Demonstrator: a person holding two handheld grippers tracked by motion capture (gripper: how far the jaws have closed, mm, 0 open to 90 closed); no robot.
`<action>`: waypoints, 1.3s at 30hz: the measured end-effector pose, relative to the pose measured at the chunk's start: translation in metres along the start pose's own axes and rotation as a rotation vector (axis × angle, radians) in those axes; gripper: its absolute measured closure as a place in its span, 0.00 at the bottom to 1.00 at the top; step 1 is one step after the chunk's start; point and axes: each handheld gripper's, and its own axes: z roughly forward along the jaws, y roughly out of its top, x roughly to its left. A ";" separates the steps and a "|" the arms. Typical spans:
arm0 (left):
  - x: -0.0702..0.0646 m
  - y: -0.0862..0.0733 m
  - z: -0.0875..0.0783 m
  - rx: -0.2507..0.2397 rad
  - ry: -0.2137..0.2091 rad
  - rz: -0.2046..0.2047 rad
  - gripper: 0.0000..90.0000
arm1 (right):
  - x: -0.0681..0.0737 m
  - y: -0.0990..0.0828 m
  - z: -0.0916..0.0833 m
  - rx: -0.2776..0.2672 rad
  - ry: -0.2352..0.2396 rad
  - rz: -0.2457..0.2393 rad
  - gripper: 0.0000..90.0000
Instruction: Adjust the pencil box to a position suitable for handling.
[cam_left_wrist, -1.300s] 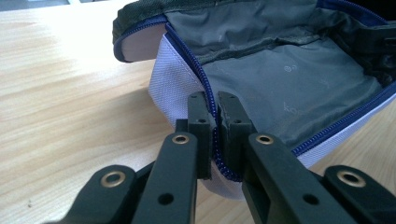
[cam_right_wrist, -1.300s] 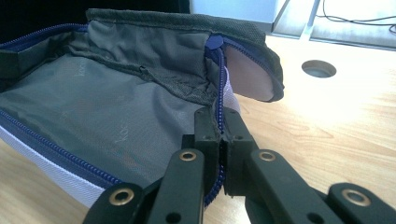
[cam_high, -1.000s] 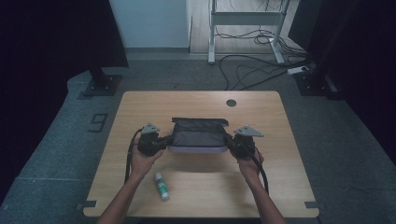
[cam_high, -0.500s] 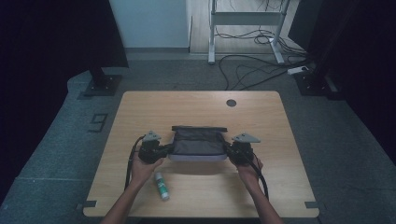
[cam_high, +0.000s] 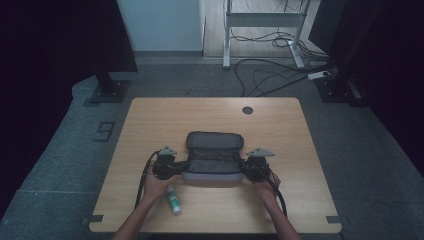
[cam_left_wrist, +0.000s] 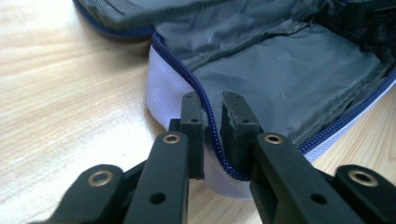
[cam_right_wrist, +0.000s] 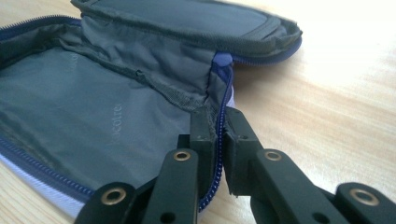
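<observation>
While we keep both forearms reaching in from the near edge, our left gripper (cam_high: 172, 167) pinches the left end of the open pouch (cam_high: 214, 159) and our right gripper (cam_high: 251, 168) pinches its right end, each on the blue zipper rim (cam_left_wrist: 211, 122); both sets of jaws have just been easing apart, the rim between them. We count one pouch at mid-table (cam_high: 300, 130), two grippers, and one small bottle (cam_high: 173, 199) near our left hand. Compared with a second ago, the pouch sits lower and nearer us, its lid now flopped open toward the far side
</observation>
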 end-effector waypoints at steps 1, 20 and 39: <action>0.000 -0.001 0.001 0.000 0.000 0.000 0.88 | 0.000 -0.001 0.001 0.005 0.002 0.002 0.91; 0.006 0.000 -0.006 -0.068 0.010 -0.068 0.36 | -0.001 -0.005 -0.008 -0.084 -0.042 0.023 0.45; 0.008 -0.004 -0.044 -0.171 0.036 -0.066 0.32 | 0.009 -0.005 -0.033 -0.163 0.028 -0.030 0.40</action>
